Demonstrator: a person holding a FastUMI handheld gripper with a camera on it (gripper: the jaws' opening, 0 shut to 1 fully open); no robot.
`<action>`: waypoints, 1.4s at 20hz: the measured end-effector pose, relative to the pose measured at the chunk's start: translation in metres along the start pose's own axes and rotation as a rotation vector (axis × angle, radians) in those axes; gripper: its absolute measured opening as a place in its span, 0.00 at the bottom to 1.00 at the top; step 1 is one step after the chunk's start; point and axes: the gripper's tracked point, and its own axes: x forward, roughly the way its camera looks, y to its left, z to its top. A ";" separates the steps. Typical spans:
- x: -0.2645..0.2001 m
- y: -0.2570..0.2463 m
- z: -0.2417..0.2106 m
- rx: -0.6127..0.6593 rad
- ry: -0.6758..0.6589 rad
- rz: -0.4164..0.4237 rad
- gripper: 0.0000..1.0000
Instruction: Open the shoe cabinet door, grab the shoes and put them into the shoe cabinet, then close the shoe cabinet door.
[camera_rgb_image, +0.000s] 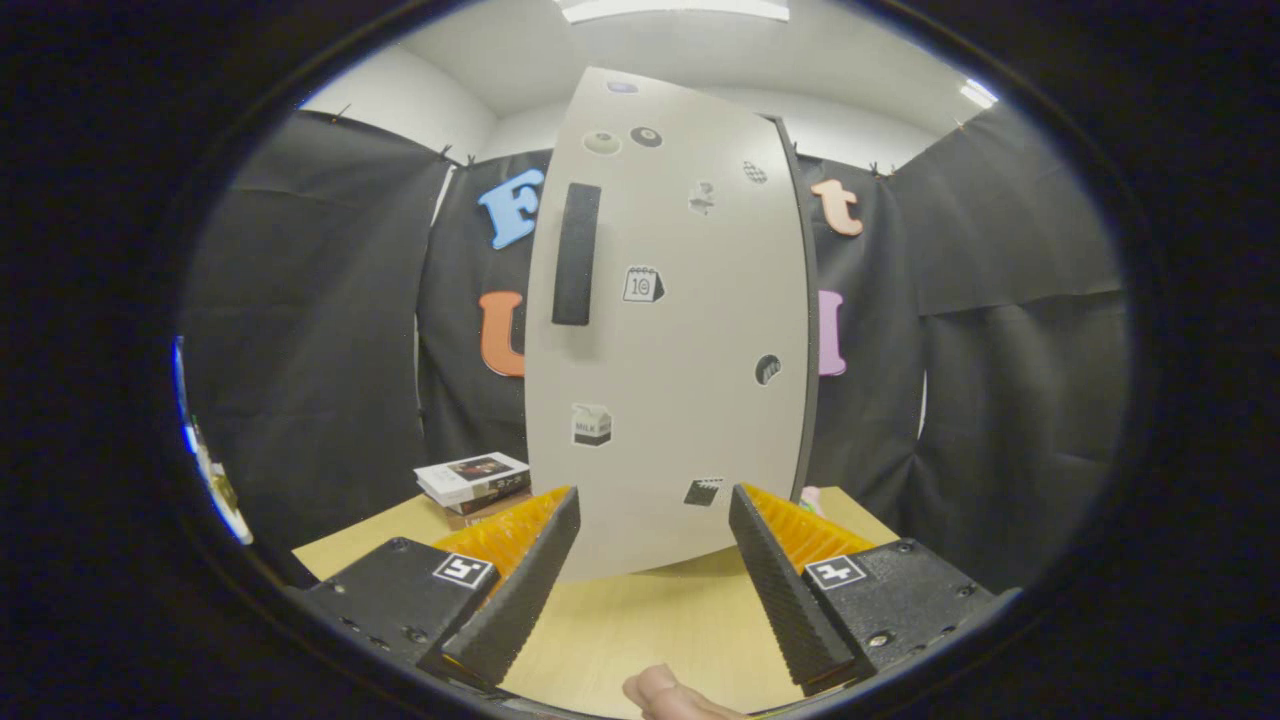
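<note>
Several stickers on grey cabinet door

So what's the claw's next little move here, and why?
Probably lift and ease forward toward the black handle on the cabinet door. The door looks closed, the claw is open and holds nothing, and the handle sits higher up, beyond its fingers. The door likely has to open before any shoes go in.

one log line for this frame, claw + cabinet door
claw: open, empty | shoe cabinet door: shut, just ahead of fingers | handle: untouched | books: beside cabinet
</note>
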 end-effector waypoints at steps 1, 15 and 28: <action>-0.004 -0.007 0.004 0.019 0.001 -0.016 0.99; -0.098 -0.018 0.067 0.050 -0.050 -0.012 0.99; -0.151 -0.036 0.113 0.004 -0.224 -0.079 0.99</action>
